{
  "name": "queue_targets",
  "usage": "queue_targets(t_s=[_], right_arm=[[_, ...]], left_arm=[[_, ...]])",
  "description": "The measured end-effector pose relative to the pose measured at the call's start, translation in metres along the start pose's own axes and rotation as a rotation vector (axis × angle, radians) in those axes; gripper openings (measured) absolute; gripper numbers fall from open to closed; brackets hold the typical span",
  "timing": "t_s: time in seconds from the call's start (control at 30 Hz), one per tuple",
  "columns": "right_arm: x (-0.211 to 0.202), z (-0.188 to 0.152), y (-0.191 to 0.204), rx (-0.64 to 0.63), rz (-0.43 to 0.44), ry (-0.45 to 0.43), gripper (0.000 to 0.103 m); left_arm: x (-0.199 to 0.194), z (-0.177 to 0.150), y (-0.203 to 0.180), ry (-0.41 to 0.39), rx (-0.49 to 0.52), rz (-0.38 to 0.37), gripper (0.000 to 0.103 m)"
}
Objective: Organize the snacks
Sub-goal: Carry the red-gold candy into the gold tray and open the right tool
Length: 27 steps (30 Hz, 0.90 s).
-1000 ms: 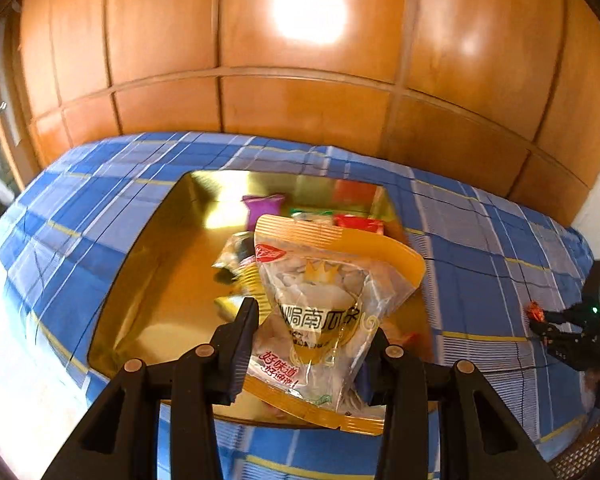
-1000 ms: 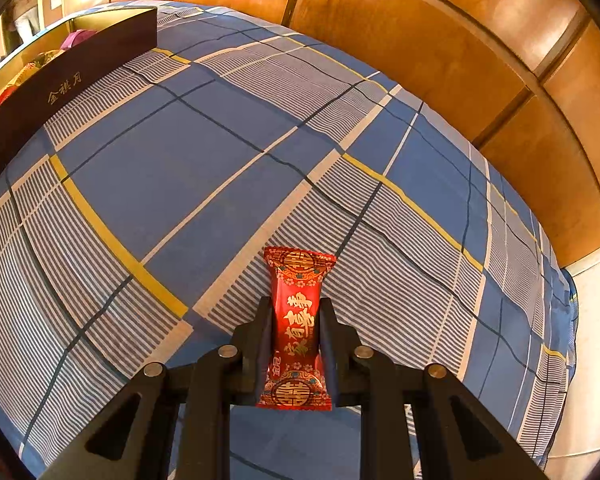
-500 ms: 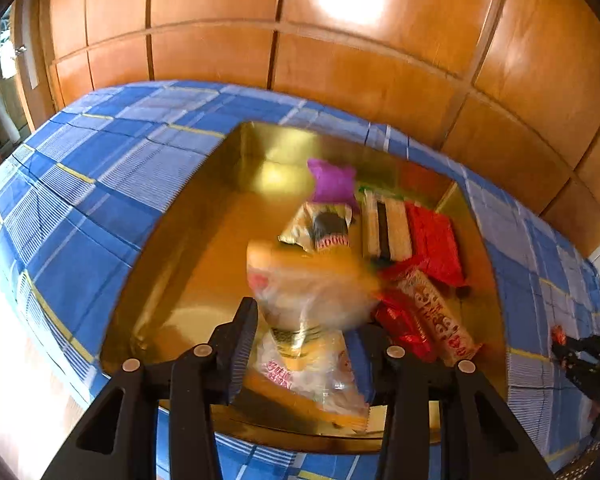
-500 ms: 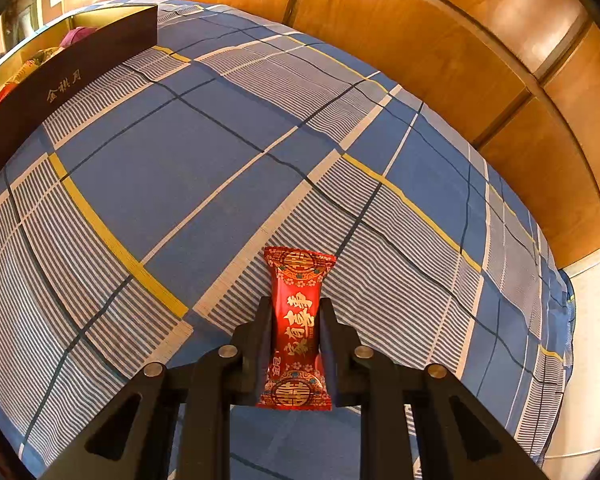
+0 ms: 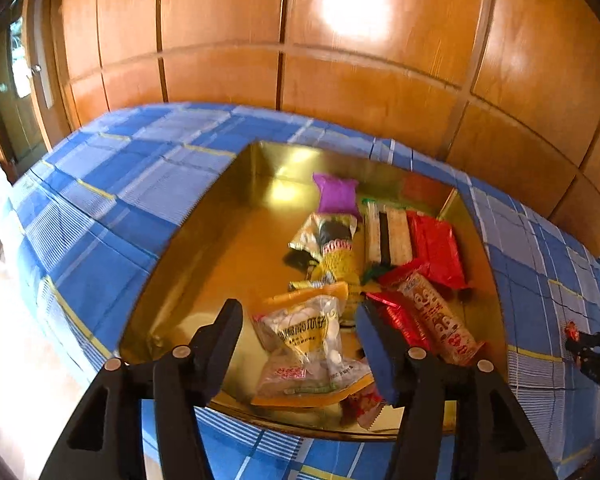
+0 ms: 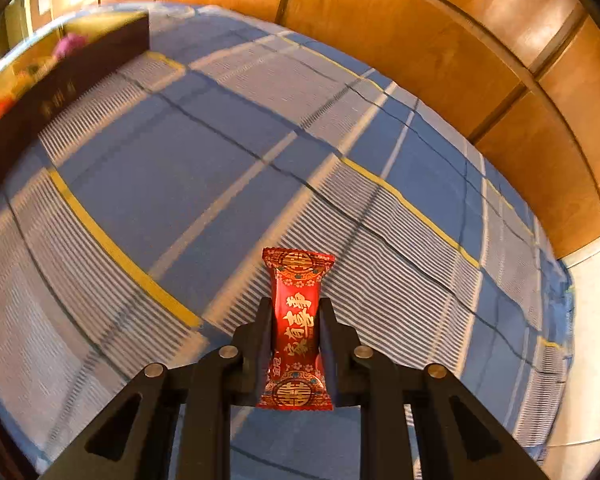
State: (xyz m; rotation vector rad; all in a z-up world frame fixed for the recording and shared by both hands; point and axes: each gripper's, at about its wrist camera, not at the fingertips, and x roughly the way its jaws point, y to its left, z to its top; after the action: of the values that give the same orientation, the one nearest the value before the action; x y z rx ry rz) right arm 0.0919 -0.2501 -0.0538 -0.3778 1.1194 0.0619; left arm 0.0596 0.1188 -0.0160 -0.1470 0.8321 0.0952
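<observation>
**Snack bag lies in the gold box while a red candy stays pinched**

A gold box (image 5: 204,248) sits on a surface covered with a blue plaid cloth (image 5: 112,208), with orange wood panels (image 5: 372,92) behind it. The left gripper (image 5: 298,334) hangs over the box's near edge. Its jaws are opening, and the clear bag (image 5: 308,344) with orange ends lies in the box between them; neither pad presses on it. Whether the right-hand pad brushes its edge is hard to tell.

Other snacks crowd the right half of the box. A purple packet (image 5: 336,196) lies toward the far wall. Just nearer is a yellow and black wrapper (image 5: 332,248). Beside that lie pale wafer bars (image 5: 388,236), then a red packet (image 5: 440,252). A long red and white pack (image 5: 436,316) slants toward the near right corner. The left half of the box floor is bare gold.

At the right edge of this view, the right gripper (image 5: 580,344) shows small and dark above the cloth, well apart from the box.

Seen from its own camera, the right gripper's jaws are clamped on a red candy (image 6: 296,328) with gold characters. The candy stands lengthwise between the pads, its ends sticking out front and back. The cloth lies below, and the box's dark outer wall (image 6: 60,92) shows, blurred, at the upper left.
</observation>
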Motion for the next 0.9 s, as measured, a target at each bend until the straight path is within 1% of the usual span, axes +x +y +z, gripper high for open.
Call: queue_targets(t_s=[0.07, 0.2, 0.27, 0.3, 0.37, 0.47, 0.53, 0.57, 0.6, 0.63, 0.7, 0.77, 0.8, 0.83, 0.9], right_arm=[[-0.015, 0.013, 0.010, 0.016, 0.052, -0.045, 0.021], [-0.044, 0.043, 0.041, 0.025, 0.183, -0.132, 0.021], [-0.061, 0.063, 0.066, 0.011, 0.268, -0.185, 0.021], [-0.066, 0.070, 0.075, 0.006, 0.295, -0.201, 0.021], [-0.079, 0.092, 0.101, -0.006, 0.386, -0.239, 0.021], [-0.086, 0.119, 0.135, -0.028, 0.464, -0.265, 0.021], [-0.085, 0.132, 0.155, -0.041, 0.477, -0.269, 0.021], [-0.081, 0.140, 0.168, -0.044, 0.493, -0.257, 0.022], [-0.081, 0.140, 0.168, -0.044, 0.493, -0.257, 0.022], [-0.075, 0.151, 0.185, -0.046, 0.505, -0.242, 0.023], [-0.061, 0.160, 0.204, -0.055, 0.492, -0.211, 0.024], [-0.049, 0.163, 0.216, -0.055, 0.494, -0.177, 0.026], [-0.049, 0.163, 0.216, -0.055, 0.494, -0.177, 0.031], [-0.043, 0.164, 0.220, -0.054, 0.494, -0.160, 0.033], [-0.040, 0.159, 0.220, -0.035, 0.505, -0.161, 0.035]], left_arm=[[-0.009, 0.001, 0.000, -0.033, -0.009, 0.013, 0.065], [-0.021, 0.002, 0.002, -0.058, -0.021, -0.003, 0.065], [-0.027, 0.001, 0.001, -0.071, -0.011, -0.001, 0.065], [-0.029, 0.000, 0.001, -0.077, -0.008, 0.001, 0.065], [-0.033, -0.001, 0.001, -0.084, -0.003, 0.000, 0.067], [-0.036, -0.002, 0.002, -0.087, -0.009, 0.003, 0.071], [-0.037, -0.002, 0.002, -0.089, -0.006, 0.016, 0.074], [-0.037, -0.003, 0.002, -0.090, 0.000, 0.020, 0.074], [-0.037, -0.003, 0.003, -0.090, 0.001, 0.024, 0.074], [-0.038, -0.004, 0.003, -0.093, 0.001, 0.030, 0.075], [-0.038, -0.004, 0.004, -0.094, 0.004, 0.040, 0.079], [-0.038, -0.005, 0.006, -0.090, 0.003, 0.050, 0.081], [-0.037, -0.006, 0.007, -0.087, 0.001, 0.051, 0.082], [-0.036, -0.007, 0.008, -0.083, -0.002, 0.054, 0.084], [-0.036, -0.009, 0.009, -0.082, -0.005, 0.067, 0.088]])
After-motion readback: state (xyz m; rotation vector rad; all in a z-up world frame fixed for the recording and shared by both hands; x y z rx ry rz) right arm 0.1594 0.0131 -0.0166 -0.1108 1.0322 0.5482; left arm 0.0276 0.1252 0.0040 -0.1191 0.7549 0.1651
